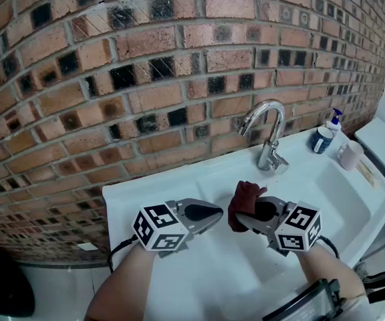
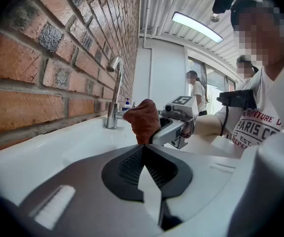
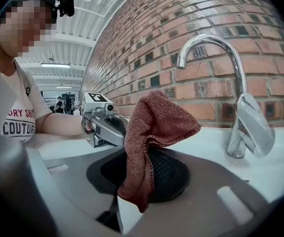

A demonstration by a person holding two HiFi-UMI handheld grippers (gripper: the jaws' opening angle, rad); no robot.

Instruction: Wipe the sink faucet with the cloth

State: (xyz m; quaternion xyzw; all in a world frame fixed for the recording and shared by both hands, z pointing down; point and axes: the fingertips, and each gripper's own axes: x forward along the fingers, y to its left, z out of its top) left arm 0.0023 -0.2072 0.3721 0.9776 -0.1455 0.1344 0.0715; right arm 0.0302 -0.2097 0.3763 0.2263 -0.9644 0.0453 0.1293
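Observation:
A chrome gooseneck faucet [image 1: 266, 134] [image 2: 113, 90] [image 3: 233, 90] stands at the back of the white sink [image 1: 179, 192], against the brick wall. My right gripper [image 1: 240, 217] [image 3: 134, 181] is shut on a reddish-brown cloth [image 1: 244, 202] [image 3: 152, 142] [image 2: 143, 120], which sticks up from its jaws and hangs over them. It hovers over the basin, in front of and below the faucet, apart from it. My left gripper [image 1: 214, 214] [image 2: 144, 154] is shut with nothing in it, pointing at the cloth from the left.
On the sink's right ledge stand a blue can [image 1: 322, 140], a pump bottle [image 1: 335, 120] and a pink cup [image 1: 350, 155]. The brick wall [image 1: 146, 65] rises directly behind the sink. People stand in the background [image 2: 197, 90].

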